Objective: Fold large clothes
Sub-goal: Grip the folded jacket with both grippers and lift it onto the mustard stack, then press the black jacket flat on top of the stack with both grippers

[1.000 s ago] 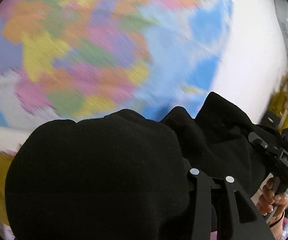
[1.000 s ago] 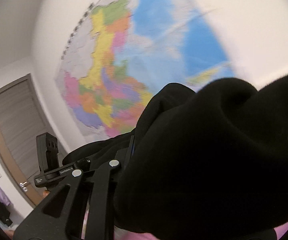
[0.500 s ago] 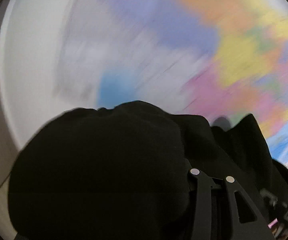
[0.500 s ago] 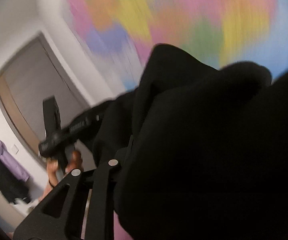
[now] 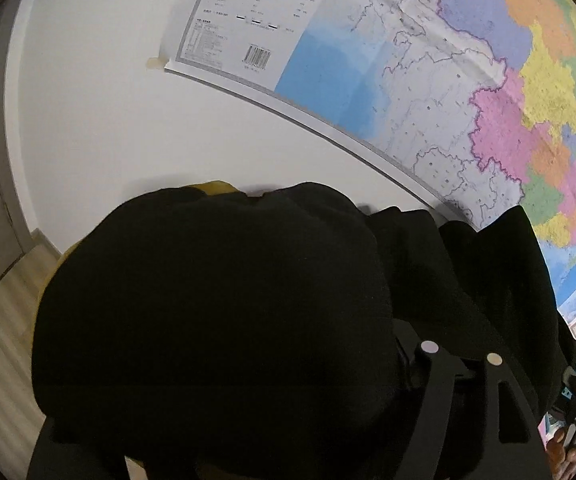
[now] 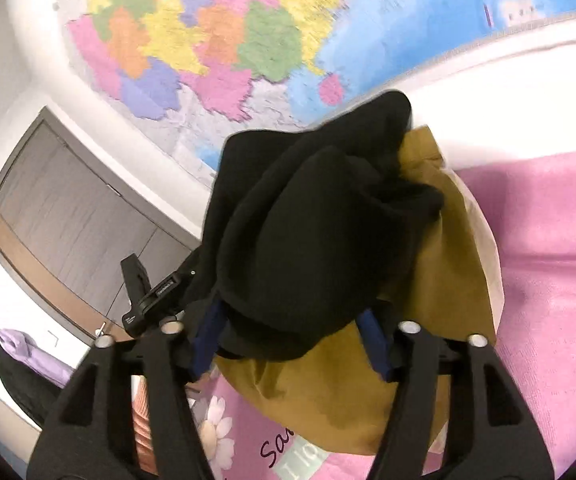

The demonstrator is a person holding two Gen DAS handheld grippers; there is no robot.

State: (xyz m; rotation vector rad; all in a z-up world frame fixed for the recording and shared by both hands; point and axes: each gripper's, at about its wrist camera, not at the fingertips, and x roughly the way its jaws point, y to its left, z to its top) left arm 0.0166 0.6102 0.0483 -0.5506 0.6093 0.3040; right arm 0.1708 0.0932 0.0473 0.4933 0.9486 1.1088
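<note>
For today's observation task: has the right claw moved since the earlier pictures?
Yes. The right claw has dropped: the wall map sits higher, pink bedding now shows, and its jaws have just been opening around the black garment.

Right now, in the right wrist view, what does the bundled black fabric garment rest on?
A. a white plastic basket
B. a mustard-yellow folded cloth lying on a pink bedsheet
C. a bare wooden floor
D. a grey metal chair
B: the bundled black fabric garment sits on the mustard-yellow folded cloth, which lies on the pink bedsheet; no basket or chair shows under it.
</note>
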